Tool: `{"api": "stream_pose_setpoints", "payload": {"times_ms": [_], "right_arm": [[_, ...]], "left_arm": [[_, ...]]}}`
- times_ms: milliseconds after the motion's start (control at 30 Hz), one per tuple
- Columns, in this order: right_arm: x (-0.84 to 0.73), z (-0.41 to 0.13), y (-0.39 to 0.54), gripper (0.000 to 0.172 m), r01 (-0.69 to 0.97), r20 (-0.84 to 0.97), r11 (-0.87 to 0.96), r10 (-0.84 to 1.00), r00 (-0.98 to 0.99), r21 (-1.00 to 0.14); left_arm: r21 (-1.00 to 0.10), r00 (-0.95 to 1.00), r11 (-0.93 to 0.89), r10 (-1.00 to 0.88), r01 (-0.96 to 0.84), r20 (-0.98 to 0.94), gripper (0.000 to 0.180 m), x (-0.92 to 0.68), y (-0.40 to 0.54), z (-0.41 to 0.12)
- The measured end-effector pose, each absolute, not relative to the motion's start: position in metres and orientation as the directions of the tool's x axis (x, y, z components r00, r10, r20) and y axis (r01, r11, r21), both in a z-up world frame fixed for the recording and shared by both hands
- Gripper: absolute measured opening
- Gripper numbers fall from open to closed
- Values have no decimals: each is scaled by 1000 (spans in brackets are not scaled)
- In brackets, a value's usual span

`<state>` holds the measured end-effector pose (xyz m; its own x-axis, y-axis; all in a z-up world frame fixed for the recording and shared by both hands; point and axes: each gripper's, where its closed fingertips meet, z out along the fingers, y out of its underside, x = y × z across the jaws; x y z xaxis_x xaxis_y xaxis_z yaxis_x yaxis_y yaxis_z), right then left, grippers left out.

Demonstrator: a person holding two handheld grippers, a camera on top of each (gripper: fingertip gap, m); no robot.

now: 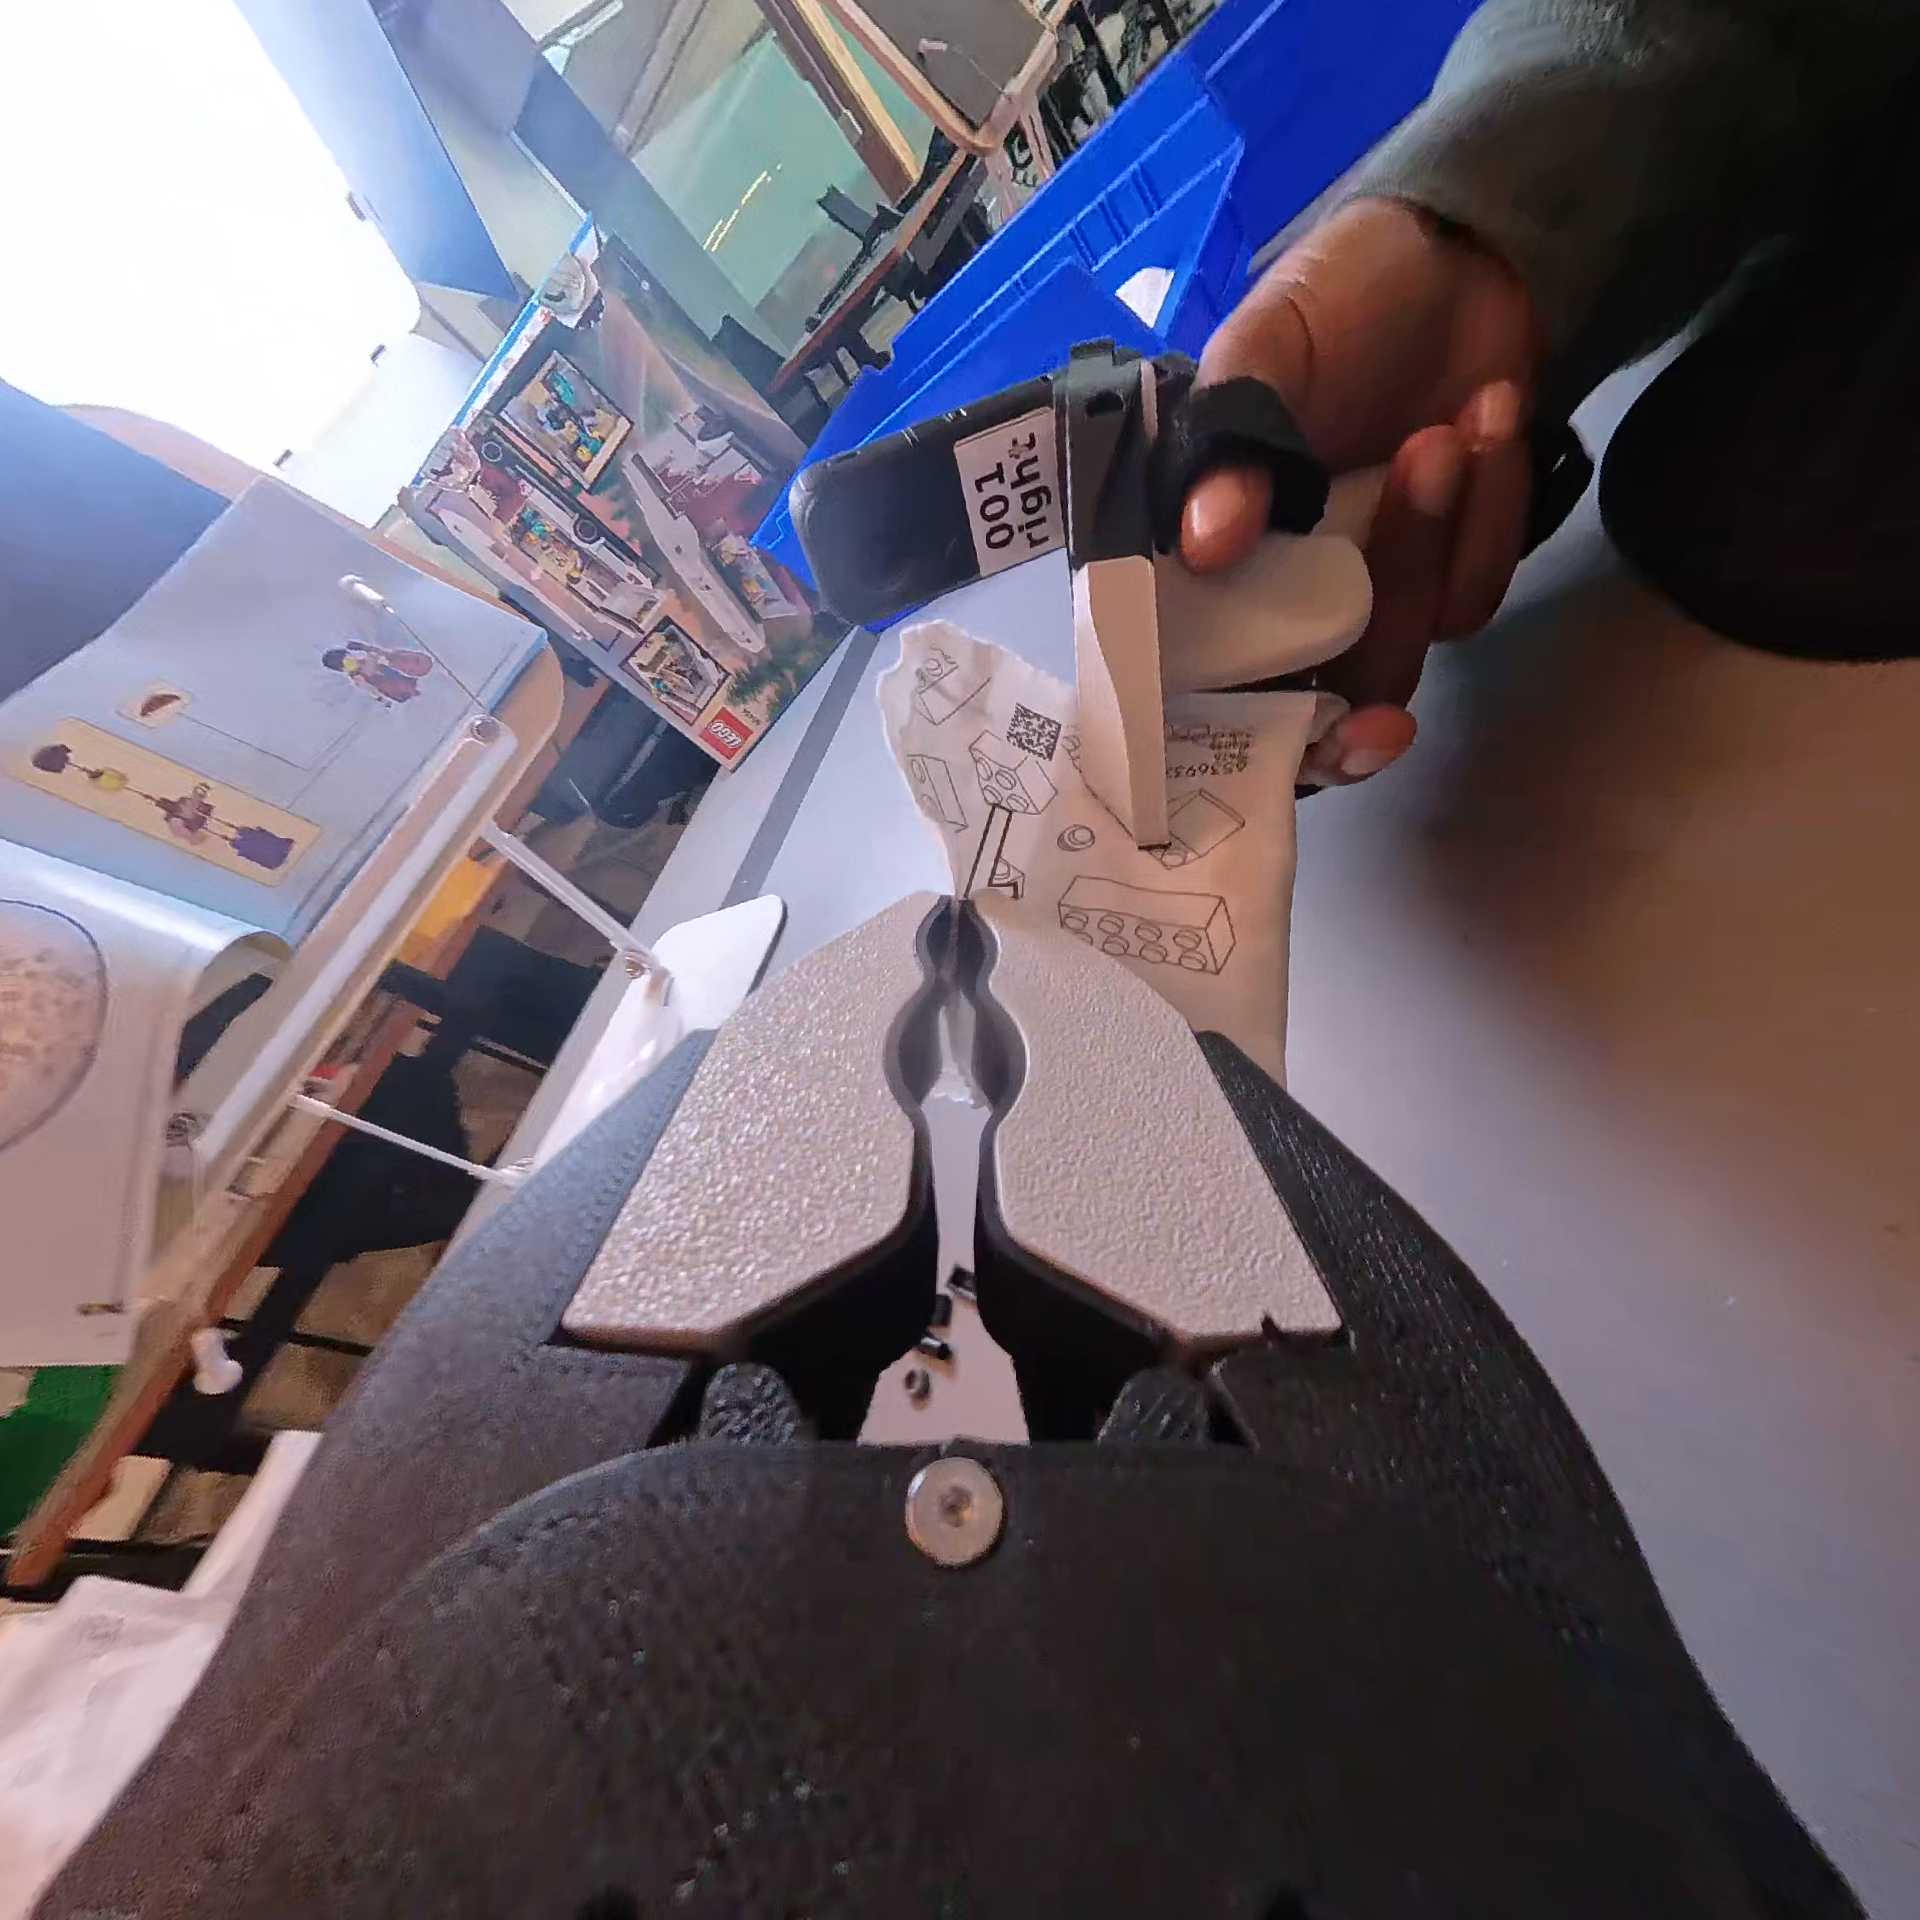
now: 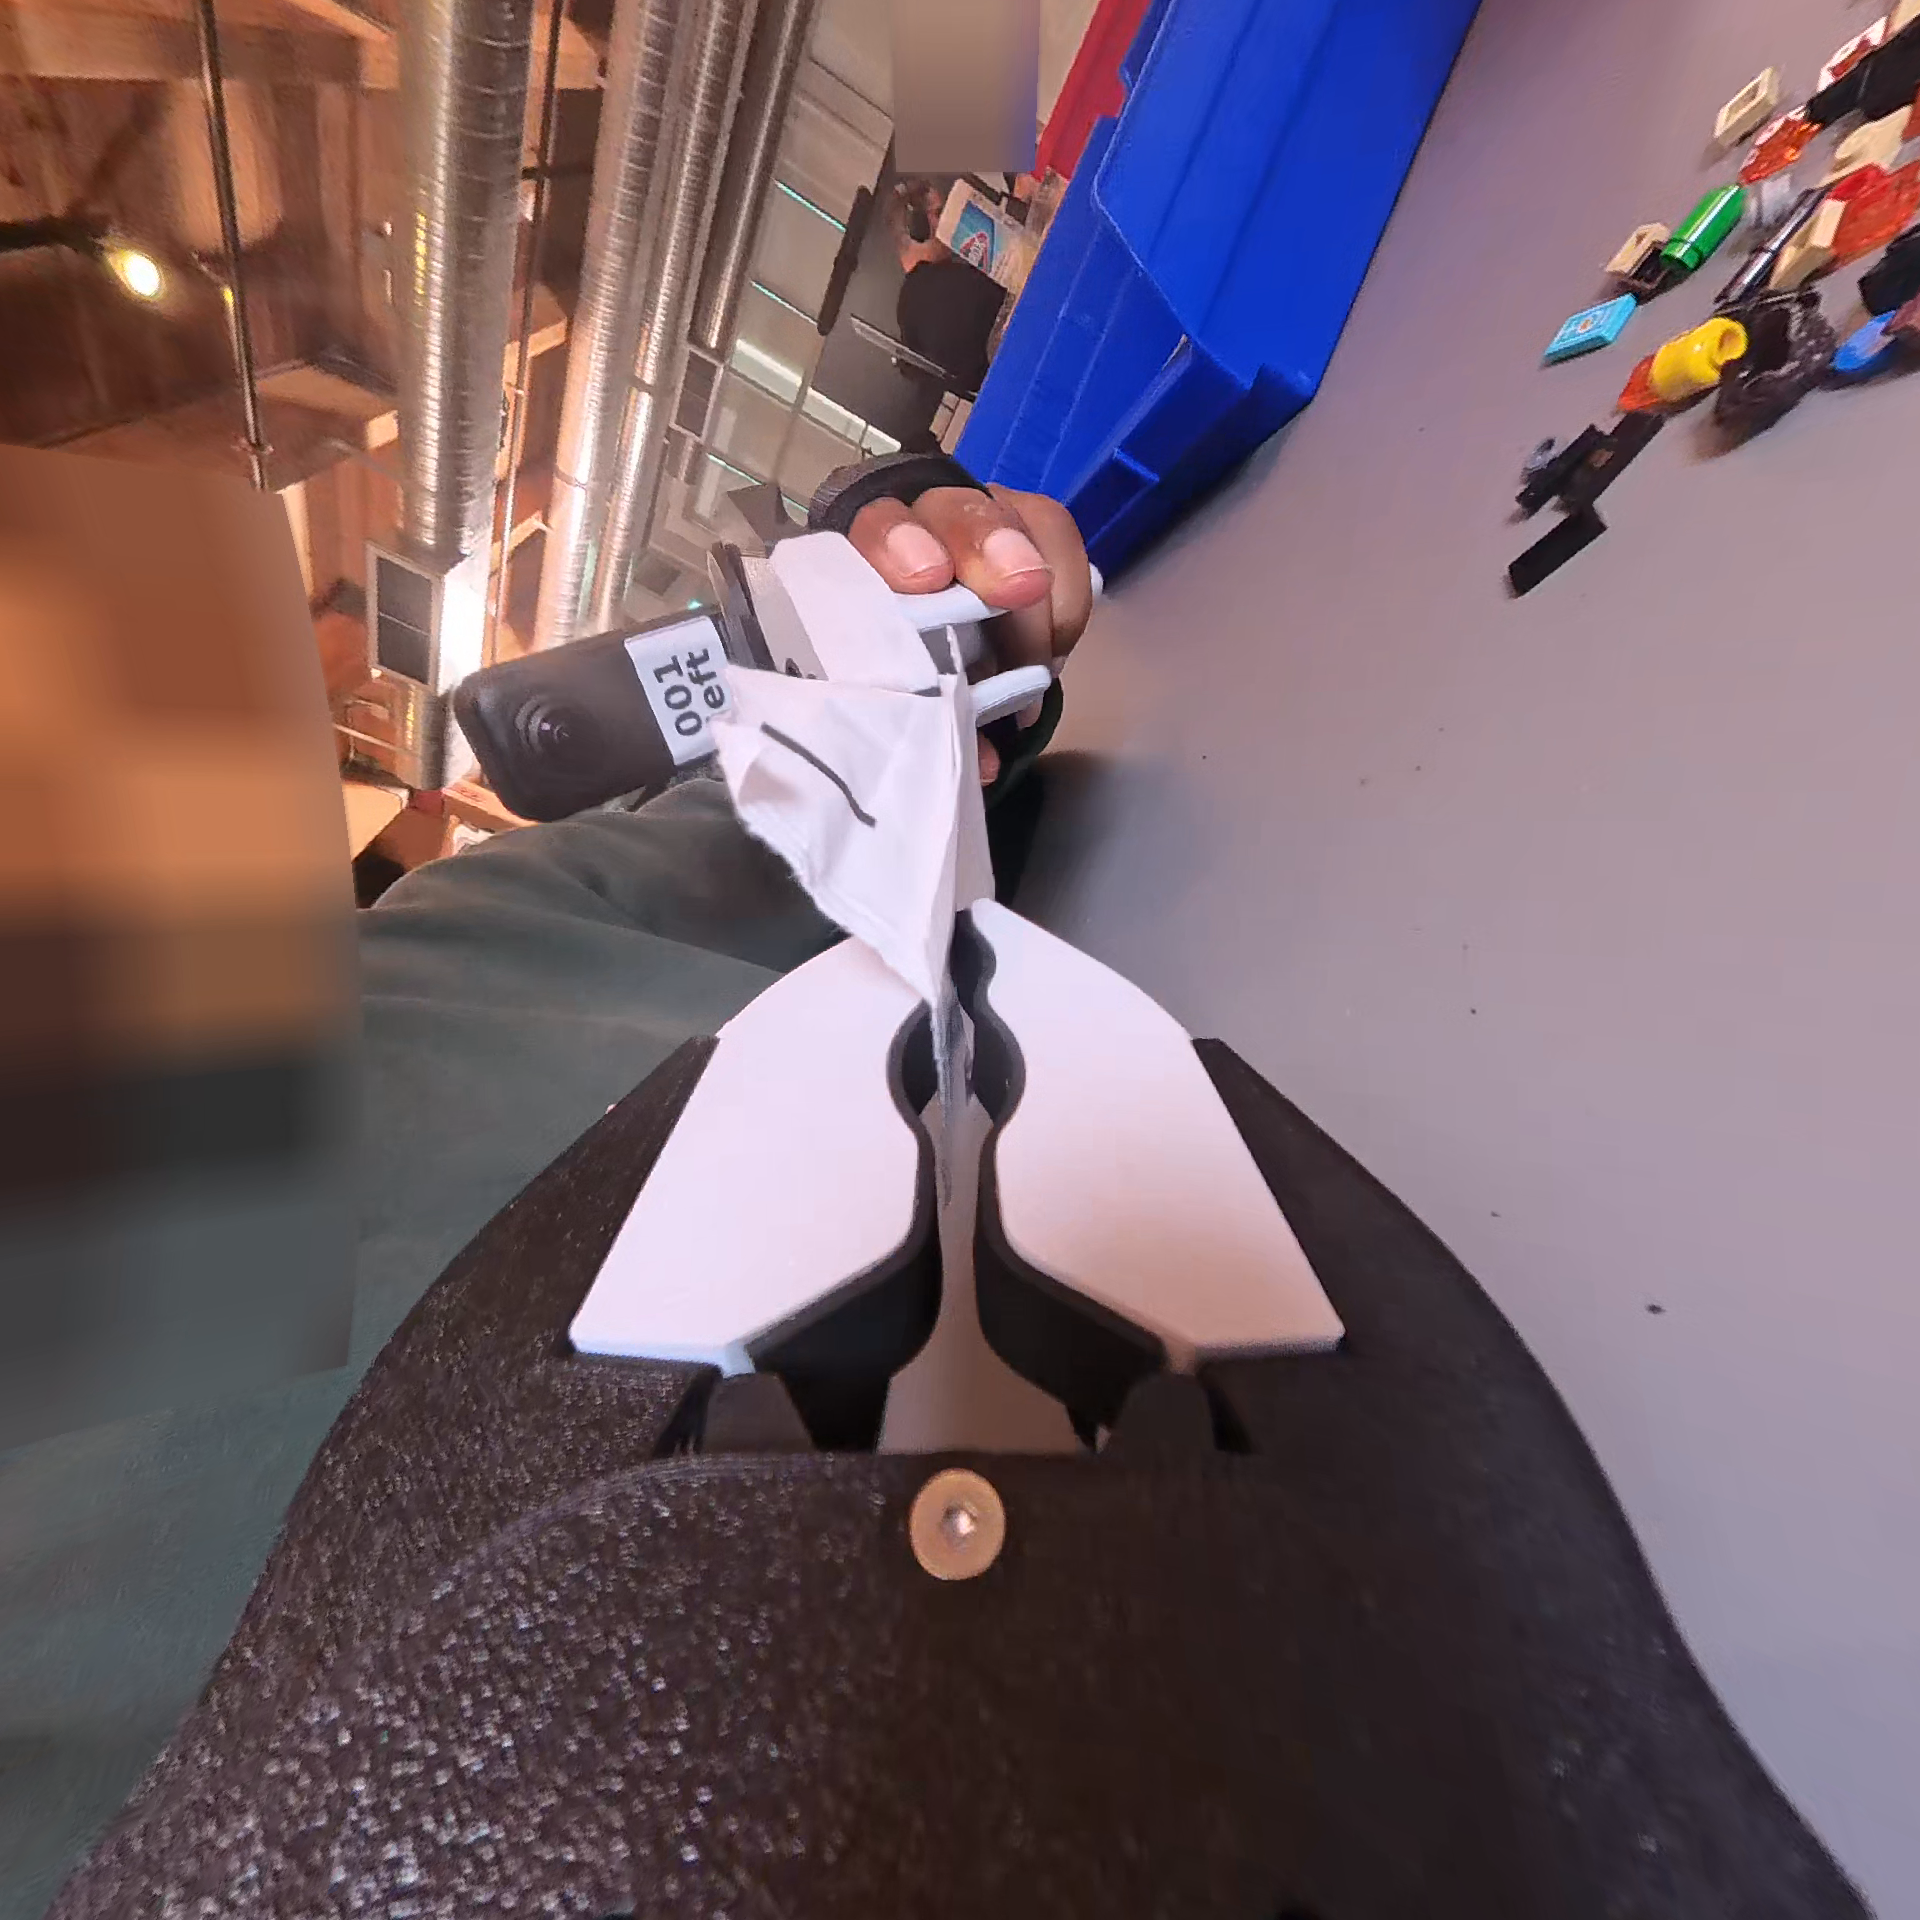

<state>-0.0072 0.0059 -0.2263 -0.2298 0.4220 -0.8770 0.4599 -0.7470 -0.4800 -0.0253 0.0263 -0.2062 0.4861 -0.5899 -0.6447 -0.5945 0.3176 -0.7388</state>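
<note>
A white paper bag point(image 1: 1143, 894) printed with line drawings of bricks is held up above the grey table between both grippers. My left gripper point(image 1: 956, 916) is shut on the bag's lower left edge. My right gripper point(image 1: 1155, 831) comes in from the upper right and is shut on the bag near its middle. In the right wrist view the bag point(image 2: 862, 800) runs from my right gripper point(image 2: 961, 940), whose pads pinch its paper, up to the left gripper point(image 2: 961, 681). A hand holds each gripper.
A blue bin point(image 1: 1101, 249) stands at the back of the table and also shows in the right wrist view point(image 2: 1174, 260). A toy box point(image 1: 623, 540) and a clear stand with a booklet point(image 1: 260, 675) are at the left. Several loose bricks point(image 2: 1766, 270) lie on the table point(image 2: 1507, 935). My left and right fingertips are right by each other.
</note>
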Motion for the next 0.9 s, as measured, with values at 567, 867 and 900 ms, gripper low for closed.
{"api": "stream_pose_setpoints", "payload": {"times_ms": [567,867,900], "right_arm": [[2,-206,54,23,250,-335,-284,922,-192,-925],[9,-204,29,21,374,221,317,935,-278,-871],[8,-209,27,22,389,236,338,929,-286,-857]], "left_arm": [[-940,501,-341,-816,-18,287,1,-31,25,-205],[-896,473,-424,-822,-135,318,1,-17,16,-231],[-897,470,-415,-829,-152,304,1,-15,15,-232]]}}
